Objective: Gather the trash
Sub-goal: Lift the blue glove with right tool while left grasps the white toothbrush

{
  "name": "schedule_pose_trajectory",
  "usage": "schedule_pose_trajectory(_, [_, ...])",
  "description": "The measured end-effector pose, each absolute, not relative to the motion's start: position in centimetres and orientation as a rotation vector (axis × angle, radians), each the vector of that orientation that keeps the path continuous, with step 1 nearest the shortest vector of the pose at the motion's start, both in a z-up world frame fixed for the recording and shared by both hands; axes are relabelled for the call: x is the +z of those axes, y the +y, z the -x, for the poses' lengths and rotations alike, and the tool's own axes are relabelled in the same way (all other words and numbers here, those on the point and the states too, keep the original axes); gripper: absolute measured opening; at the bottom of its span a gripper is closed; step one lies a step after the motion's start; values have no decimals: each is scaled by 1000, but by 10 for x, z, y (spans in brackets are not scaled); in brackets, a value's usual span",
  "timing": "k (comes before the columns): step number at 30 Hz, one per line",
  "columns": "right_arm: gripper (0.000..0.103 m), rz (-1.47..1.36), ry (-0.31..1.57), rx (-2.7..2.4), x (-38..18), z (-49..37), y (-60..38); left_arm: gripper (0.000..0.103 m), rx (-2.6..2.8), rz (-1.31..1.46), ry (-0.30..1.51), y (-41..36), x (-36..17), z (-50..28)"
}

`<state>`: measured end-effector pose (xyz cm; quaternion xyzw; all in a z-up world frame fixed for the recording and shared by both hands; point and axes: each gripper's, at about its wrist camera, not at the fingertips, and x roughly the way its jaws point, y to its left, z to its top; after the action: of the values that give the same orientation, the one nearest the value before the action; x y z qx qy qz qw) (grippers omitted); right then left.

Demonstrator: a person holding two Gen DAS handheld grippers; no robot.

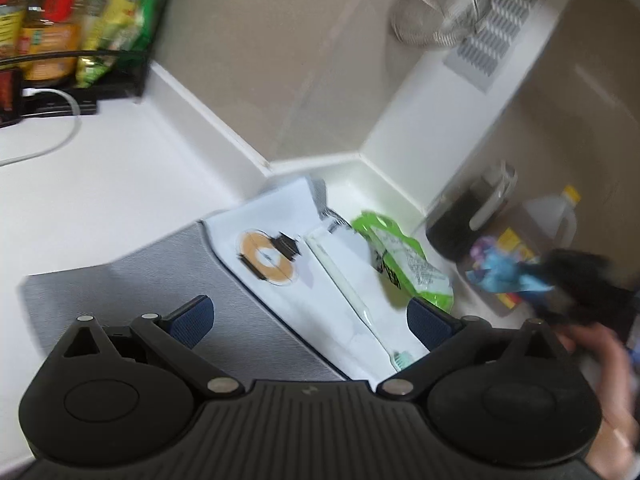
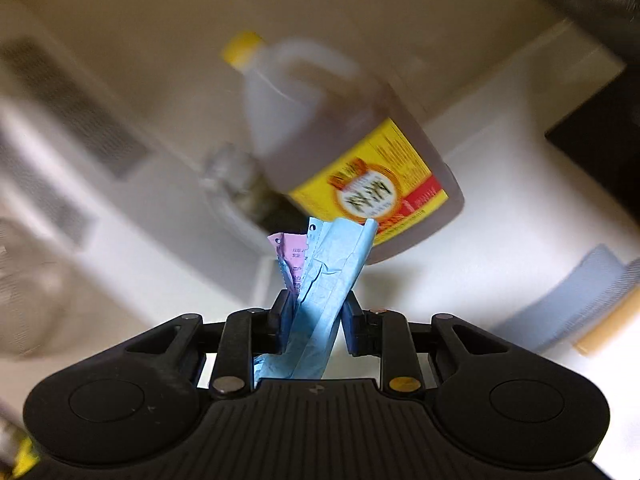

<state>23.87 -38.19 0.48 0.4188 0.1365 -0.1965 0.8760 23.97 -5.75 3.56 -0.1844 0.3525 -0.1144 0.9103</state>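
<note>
Blue wrapper (image 2: 320, 300), light, crumpled and floppy, is being pinched mid-length by the right gripper (image 2: 316, 320); a firm mid-body hold suits it. Left gripper (image 1: 310, 322) is hanging spread.

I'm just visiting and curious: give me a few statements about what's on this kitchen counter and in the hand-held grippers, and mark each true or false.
1. The right hand-held gripper is clamped on crumpled blue and pink paper. True.
2. The left hand-held gripper grips the green wrapper. False: its jaws stand open, with nothing pressed between them.
3. The brown jug has a red cap. False: the cap is yellow.
4. A green wrapper lies near the counter's corner, beside white packaging. True.
</note>
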Motion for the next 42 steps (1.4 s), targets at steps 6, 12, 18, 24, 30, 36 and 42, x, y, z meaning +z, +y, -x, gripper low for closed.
schedule_pose_trajectory(6, [28,-757,165,-365,23,-148,-351,103,-272,369,851,-106,1,-264])
schedule_pose_trajectory(12, [28,-710,146,-309,25,-101,-346,103,-302,275,877,-157,-15,-261])
schedule_pose_trajectory(18, [28,-696,143,-290,26,-76,-348,103,-212,-2,847,-184,-25,-260])
schedule_pose_trajectory(24, [28,-730,145,-286,17,-56,-353,103,-155,-85,868,-118,-26,-245])
schedule_pose_trajectory(30, [29,-702,149,-278,9,-56,-353,103,-141,-8,809,-66,-2,-246])
schedule_pose_trajectory(36, [29,-738,227,-301,-9,-71,-357,103,-171,188,779,-120,6,-267])
schedule_pose_trajectory(42, [29,-714,266,-302,-14,-72,-359,103,-56,260,797,-158,-23,-311])
